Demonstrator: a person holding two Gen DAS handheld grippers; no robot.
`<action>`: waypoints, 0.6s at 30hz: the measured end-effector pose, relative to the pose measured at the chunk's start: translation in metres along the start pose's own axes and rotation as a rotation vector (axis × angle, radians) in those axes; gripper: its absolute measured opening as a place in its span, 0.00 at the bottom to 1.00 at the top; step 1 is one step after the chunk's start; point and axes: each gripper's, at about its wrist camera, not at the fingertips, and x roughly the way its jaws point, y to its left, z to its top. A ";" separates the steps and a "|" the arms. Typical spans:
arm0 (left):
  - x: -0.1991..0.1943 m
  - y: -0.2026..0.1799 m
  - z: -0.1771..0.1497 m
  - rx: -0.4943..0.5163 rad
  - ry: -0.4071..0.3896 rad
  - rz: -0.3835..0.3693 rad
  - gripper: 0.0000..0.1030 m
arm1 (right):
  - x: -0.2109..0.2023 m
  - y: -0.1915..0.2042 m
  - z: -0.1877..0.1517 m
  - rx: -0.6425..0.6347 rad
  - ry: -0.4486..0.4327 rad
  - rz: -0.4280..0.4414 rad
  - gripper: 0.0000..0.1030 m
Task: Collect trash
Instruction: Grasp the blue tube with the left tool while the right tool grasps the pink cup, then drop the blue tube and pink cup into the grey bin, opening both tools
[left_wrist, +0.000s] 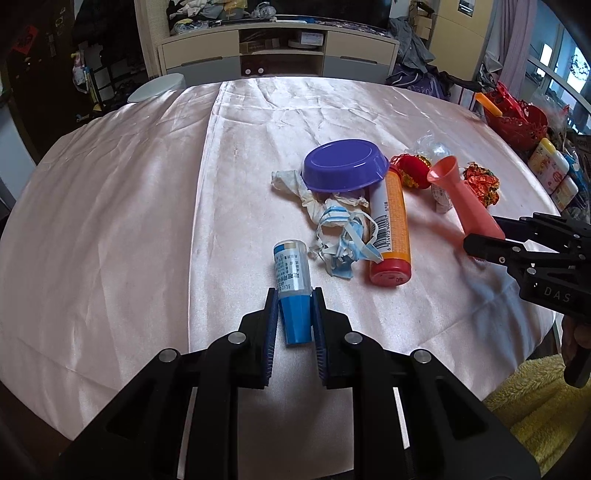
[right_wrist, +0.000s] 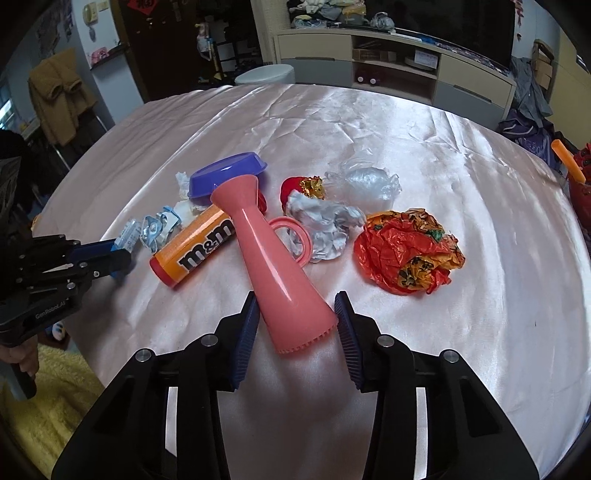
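My left gripper (left_wrist: 294, 299) is shut on a small blue-capped bottle (left_wrist: 291, 280) with a printed label, just above the pink tablecloth. It also shows in the right wrist view (right_wrist: 110, 258). My right gripper (right_wrist: 295, 306) is around the wide end of a pink plastic jug (right_wrist: 273, 258); the left pad touches it, the right pad stands a little apart. The jug also shows in the left wrist view (left_wrist: 465, 199). An orange m&m's tube (right_wrist: 195, 247), face masks (left_wrist: 347, 240), crumpled tissue (right_wrist: 325, 225), an orange wrapper (right_wrist: 406, 251) and clear plastic (right_wrist: 365, 181) lie nearby.
An upturned purple bowl (left_wrist: 343, 166) sits on tissue behind the tube. A small red lantern ornament (left_wrist: 412, 166) lies by the jug. The round table's pink cloth (left_wrist: 129, 221) spreads left. A red basket (left_wrist: 517, 114) stands off the right edge. A yellow fleece (left_wrist: 535, 406) lies below the front edge.
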 end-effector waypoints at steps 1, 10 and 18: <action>-0.005 0.000 -0.001 -0.003 -0.008 0.000 0.16 | -0.004 -0.001 -0.002 0.013 -0.004 0.012 0.41; -0.062 -0.016 -0.033 -0.028 -0.091 -0.053 0.16 | -0.061 0.013 -0.029 0.033 -0.077 0.045 0.41; -0.084 -0.047 -0.096 -0.010 -0.060 -0.120 0.16 | -0.085 0.033 -0.079 0.064 -0.063 0.090 0.40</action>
